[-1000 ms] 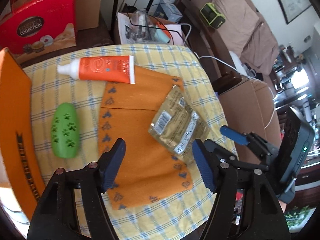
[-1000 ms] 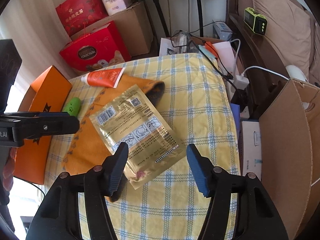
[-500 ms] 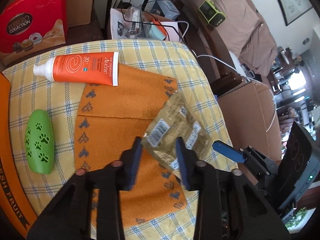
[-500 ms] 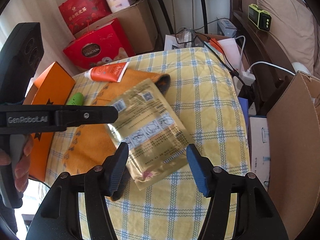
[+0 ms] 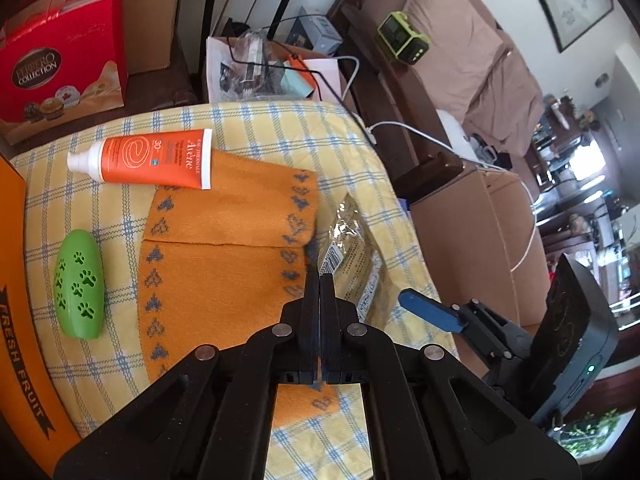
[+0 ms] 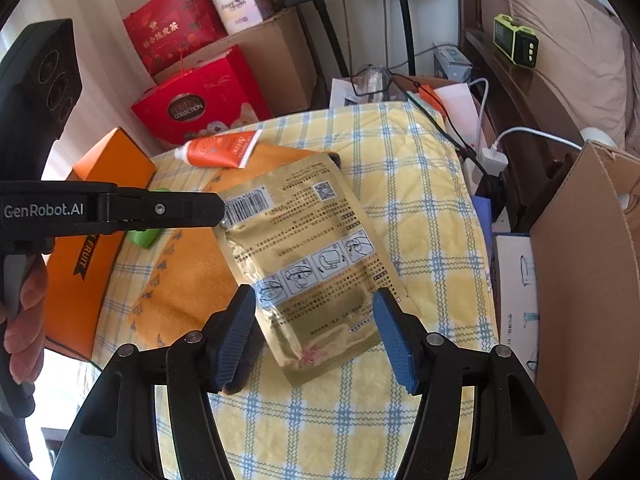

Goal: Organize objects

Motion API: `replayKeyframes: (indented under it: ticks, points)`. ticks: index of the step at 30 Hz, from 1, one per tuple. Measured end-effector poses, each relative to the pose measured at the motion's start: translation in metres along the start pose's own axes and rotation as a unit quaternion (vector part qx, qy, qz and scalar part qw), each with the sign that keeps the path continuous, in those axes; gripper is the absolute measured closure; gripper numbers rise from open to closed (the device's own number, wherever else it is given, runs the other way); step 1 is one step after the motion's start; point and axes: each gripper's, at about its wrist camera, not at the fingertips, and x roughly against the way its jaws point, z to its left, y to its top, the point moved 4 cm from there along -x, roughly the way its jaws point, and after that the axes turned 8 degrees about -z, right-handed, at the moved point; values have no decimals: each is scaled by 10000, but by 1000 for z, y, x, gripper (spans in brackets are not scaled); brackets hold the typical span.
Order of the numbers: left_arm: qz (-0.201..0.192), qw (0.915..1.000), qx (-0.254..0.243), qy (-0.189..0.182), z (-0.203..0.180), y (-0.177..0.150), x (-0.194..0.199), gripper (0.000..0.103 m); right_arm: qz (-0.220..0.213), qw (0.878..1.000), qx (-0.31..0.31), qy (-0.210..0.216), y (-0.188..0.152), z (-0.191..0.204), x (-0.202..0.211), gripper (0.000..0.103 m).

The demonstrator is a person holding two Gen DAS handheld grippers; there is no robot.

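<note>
A gold foil packet lies tilted over the orange knit cloth on the yellow checked tablecloth. My left gripper is shut on the packet's barcode corner; it also shows in the right wrist view. My right gripper is open just above the packet's near end, touching nothing. An orange sunscreen tube and a green paw-print toy lie on the table.
An orange fruit box stands along the left edge. Red gift boxes and cardboard boxes sit behind the table. An open cardboard box stands at the right, with cables and a charger by the table's far right edge.
My left gripper has closed from wide open onto the packet's barcode corner, and that end of the packet has lifted and shifted right off the cloth. My right gripper has stayed open.
</note>
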Motion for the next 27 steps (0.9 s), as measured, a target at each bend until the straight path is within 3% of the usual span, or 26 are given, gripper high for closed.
replayKeyframes:
  ticks: [5,9,14,16,18,21,24,26,27]
  points:
    - [-69,9997,-224,-97,-34,0,22,103,-261,9993,250,-29,3,15,14,38]
    - [-80,9991,-344,-245,-58,-4,33,103,-493,9972,452,-332,3,24,23,38]
    - [-79,9984,-289,-478,-77,-7,42,103,-677,9970,117,-358,0,13,31,40]
    - [-65,9982,-260,-542,-83,-9,43,103,-726,9968,2,-321,-2,7,33,51]
    - [-67,9981,-281,-542,-87,-12,42,103,-748,9968,-135,-246,-3,3,36,75]
    - [14,9970,-250,-726,-93,-16,38,103,-809,9960,-309,-220,-6,-3,41,89]
    - [26,9960,-291,-840,-99,-17,36,102,-821,9953,-514,-37,-9,-11,45,91]
    - [-35,9954,-250,-927,-99,-17,37,89,-796,9943,-711,82,-9,-19,46,92]
    - [-72,9952,-224,-954,-98,-16,39,73,-776,9937,-799,140,-10,-22,46,94]
